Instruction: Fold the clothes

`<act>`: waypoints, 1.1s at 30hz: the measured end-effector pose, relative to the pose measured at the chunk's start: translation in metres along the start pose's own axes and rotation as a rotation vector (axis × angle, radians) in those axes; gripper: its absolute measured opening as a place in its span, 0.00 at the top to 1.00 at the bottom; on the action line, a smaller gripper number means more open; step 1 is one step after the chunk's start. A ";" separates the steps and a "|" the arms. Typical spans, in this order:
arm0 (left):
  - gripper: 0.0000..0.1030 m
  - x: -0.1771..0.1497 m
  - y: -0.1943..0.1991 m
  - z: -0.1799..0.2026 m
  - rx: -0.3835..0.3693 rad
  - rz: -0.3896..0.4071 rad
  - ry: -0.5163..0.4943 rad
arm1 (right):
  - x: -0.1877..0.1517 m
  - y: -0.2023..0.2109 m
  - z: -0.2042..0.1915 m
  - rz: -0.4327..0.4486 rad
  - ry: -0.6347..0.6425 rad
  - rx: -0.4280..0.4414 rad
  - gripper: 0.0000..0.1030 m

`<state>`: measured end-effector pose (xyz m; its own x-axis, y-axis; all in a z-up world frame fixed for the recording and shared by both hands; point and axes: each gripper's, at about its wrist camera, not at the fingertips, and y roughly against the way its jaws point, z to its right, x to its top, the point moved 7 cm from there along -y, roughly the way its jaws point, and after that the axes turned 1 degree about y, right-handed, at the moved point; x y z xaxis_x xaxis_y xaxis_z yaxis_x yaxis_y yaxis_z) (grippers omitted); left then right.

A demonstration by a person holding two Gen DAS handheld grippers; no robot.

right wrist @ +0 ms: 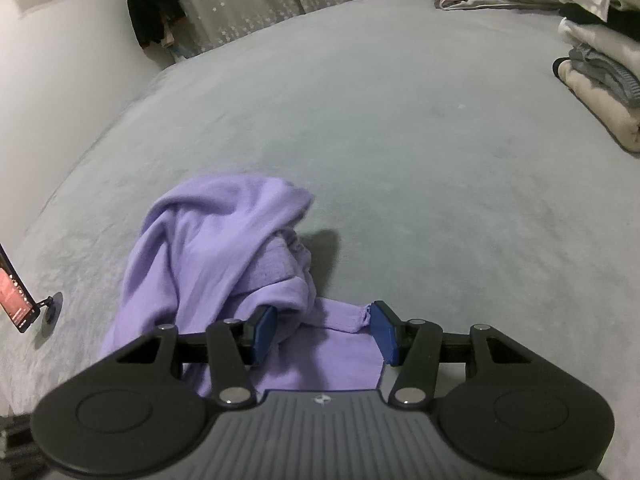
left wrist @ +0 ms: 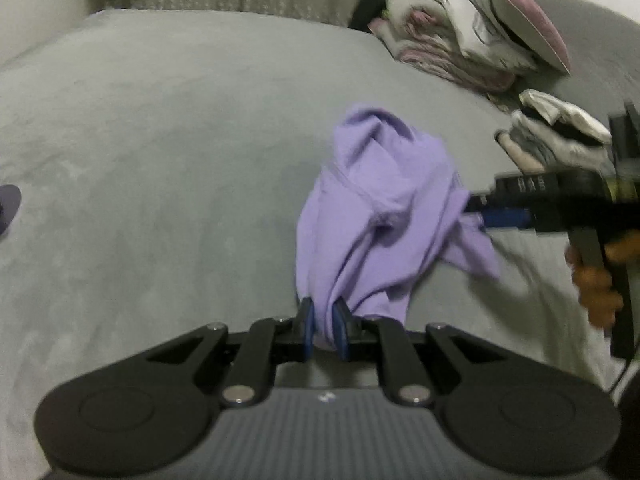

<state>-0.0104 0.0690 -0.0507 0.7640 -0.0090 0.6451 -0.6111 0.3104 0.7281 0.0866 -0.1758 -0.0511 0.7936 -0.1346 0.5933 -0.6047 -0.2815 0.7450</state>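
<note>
A crumpled lilac garment [left wrist: 380, 208] lies in a heap on the grey bed cover [left wrist: 160, 160]. My left gripper [left wrist: 323, 308] is shut on the garment's near edge, with the cloth bunched between the blue pads. In the right wrist view the same garment [right wrist: 208, 248] spreads under my right gripper [right wrist: 324, 320]. Its jaws stand well apart, a slack flap of cloth lies between them, and neither pad presses on it. From the left wrist view, the right gripper [left wrist: 480, 210] reaches the garment's right side, held by a hand [left wrist: 592, 280].
Folded clothes and bedding [left wrist: 452, 48] are piled at the far right of the bed; in the right wrist view the stack [right wrist: 600, 60] is at the right edge. A phone on a stand [right wrist: 16, 300] sits at the left. A dark item [right wrist: 154, 8] hangs by the curtain.
</note>
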 end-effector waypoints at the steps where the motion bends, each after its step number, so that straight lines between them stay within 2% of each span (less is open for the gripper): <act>1: 0.89 -0.001 0.001 0.002 -0.003 0.004 -0.014 | 0.000 0.000 0.000 0.000 0.001 0.001 0.49; 3: 0.86 0.000 0.002 0.005 -0.010 0.014 -0.031 | 0.001 0.000 0.000 0.000 0.001 0.002 0.49; 5: 0.81 0.002 0.004 0.002 -0.027 0.023 -0.007 | 0.001 0.000 0.000 0.000 -0.001 0.005 0.48; 8: 0.64 0.010 0.005 0.001 -0.036 0.053 0.019 | 0.001 0.000 0.000 0.003 -0.005 0.013 0.48; 11: 0.54 0.020 0.006 0.000 -0.038 0.088 0.036 | 0.002 0.002 0.001 0.005 -0.018 0.025 0.48; 16: 0.46 0.041 -0.004 0.003 -0.010 0.118 0.052 | 0.002 0.002 0.004 -0.001 -0.061 0.059 0.47; 20: 0.33 0.055 -0.014 0.012 0.007 0.128 0.030 | 0.000 0.002 0.006 -0.006 -0.089 0.071 0.46; 23: 0.30 0.066 -0.026 0.021 0.013 0.123 0.014 | -0.001 0.003 0.006 -0.007 -0.100 0.072 0.41; 28: 0.31 0.078 -0.048 0.026 0.041 0.109 0.034 | -0.001 0.004 0.006 -0.005 -0.104 0.077 0.41; 29: 0.34 0.079 -0.051 0.025 0.055 0.115 0.043 | -0.001 0.005 0.005 -0.004 -0.106 0.076 0.41; 31: 0.46 0.081 -0.056 0.022 0.081 0.123 0.055 | -0.002 0.005 0.006 -0.006 -0.111 0.076 0.41; 33: 0.82 0.079 -0.060 0.019 0.092 0.123 0.059 | -0.002 0.005 0.005 -0.007 -0.115 0.075 0.41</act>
<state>0.0827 0.0314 -0.0386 0.6916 0.0798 0.7178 -0.7149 0.2169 0.6647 0.0828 -0.1816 -0.0499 0.8029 -0.2393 0.5460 -0.5958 -0.3524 0.7217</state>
